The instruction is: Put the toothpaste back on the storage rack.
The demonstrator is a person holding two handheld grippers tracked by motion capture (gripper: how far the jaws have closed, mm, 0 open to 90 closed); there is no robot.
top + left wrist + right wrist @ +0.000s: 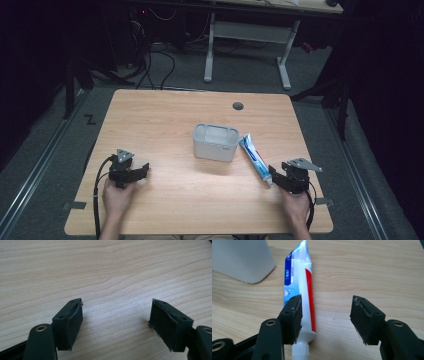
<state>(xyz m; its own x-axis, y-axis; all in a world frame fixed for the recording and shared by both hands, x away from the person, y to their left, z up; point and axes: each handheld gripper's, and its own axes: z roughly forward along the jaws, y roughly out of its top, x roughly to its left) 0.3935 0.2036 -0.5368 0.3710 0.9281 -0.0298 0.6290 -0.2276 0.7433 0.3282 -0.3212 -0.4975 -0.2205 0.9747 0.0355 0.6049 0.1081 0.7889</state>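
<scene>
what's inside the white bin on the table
From the high view, the white bin looks empty: pale inner walls and floor show, with a narrow divided section along its far edge. The near wall hides the strip of floor just behind it. The toothpaste tube lies outside, beside it.

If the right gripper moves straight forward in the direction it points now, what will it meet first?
Probably the toothpaste tube: the right gripper is open, and the tube lies flat on the table, running ahead along the inside of its left jaw. Farther on stands the grey container, though it seems slightly off that line.
</scene>
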